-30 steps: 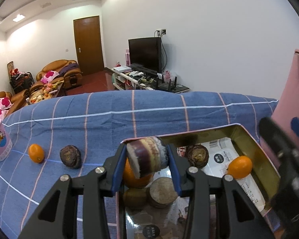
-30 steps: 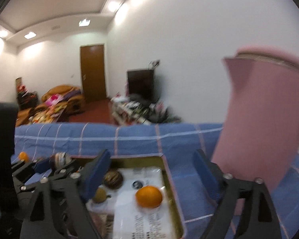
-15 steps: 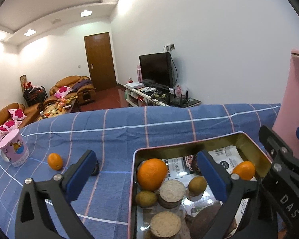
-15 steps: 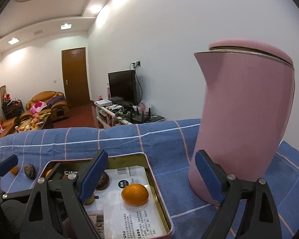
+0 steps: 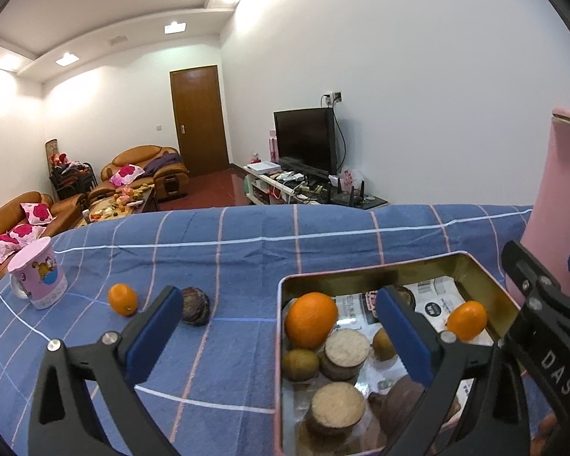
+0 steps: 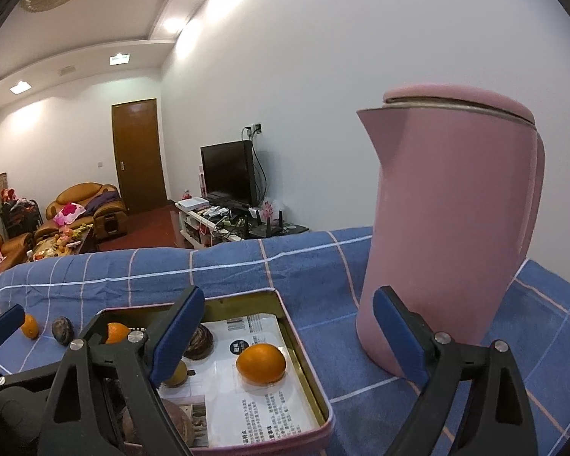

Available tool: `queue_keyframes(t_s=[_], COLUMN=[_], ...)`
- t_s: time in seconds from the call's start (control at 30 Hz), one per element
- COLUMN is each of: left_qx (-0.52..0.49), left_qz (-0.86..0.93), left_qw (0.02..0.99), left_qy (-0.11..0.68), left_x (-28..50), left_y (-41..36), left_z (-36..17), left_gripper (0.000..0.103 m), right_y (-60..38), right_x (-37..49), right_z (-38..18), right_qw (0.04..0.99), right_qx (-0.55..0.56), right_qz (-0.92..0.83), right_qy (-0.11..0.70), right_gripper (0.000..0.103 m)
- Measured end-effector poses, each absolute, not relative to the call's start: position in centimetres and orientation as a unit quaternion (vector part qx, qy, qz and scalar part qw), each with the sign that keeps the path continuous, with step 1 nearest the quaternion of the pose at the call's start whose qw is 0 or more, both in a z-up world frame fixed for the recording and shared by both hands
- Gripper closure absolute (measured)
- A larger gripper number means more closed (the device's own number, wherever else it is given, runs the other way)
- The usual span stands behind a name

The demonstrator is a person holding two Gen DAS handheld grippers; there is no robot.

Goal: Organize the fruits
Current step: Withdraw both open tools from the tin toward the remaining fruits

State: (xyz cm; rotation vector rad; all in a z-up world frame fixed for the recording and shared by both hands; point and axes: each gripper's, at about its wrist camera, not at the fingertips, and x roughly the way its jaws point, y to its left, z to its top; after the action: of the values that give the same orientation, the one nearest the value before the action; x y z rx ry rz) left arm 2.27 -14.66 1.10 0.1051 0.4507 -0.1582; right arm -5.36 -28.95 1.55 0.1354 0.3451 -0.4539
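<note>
Your left gripper (image 5: 281, 332) is spread wide with nothing in it, hovering over the near left edge of the metal tin (image 5: 478, 269). Your right gripper (image 6: 288, 334) is just as wide apart and empty, above the tin's right side, next to the pink kettle (image 6: 448, 228). Inside the tin you've got a big orange (image 5: 311, 319), a small orange (image 5: 467, 320), kiwis and cut round pieces. Out on the blue checked cloth (image 5: 247, 250), a small tangerine (image 5: 122, 299) and a dark fruit (image 5: 195, 306) sit near each other, left of the tin, near the pink cup (image 5: 38, 273).
</note>
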Motion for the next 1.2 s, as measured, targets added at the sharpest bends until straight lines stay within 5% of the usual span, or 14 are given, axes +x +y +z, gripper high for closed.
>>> queue_keyframes(t_s=[1.2], left_qx=[0.018], left_qz=[0.028], left_qw=[0.971], left_qy=[0.237], left_x=[5.4], left_y=[1.6], left_z=[0.4], left_gripper=[0.0], right_y=[-15.7], right_x=[-1.3], right_z=[0.9], right_qw=[0.969], right_qx=[0.064], right_qz=[-0.147], right_qy=[0.187], right_gripper=[0.011])
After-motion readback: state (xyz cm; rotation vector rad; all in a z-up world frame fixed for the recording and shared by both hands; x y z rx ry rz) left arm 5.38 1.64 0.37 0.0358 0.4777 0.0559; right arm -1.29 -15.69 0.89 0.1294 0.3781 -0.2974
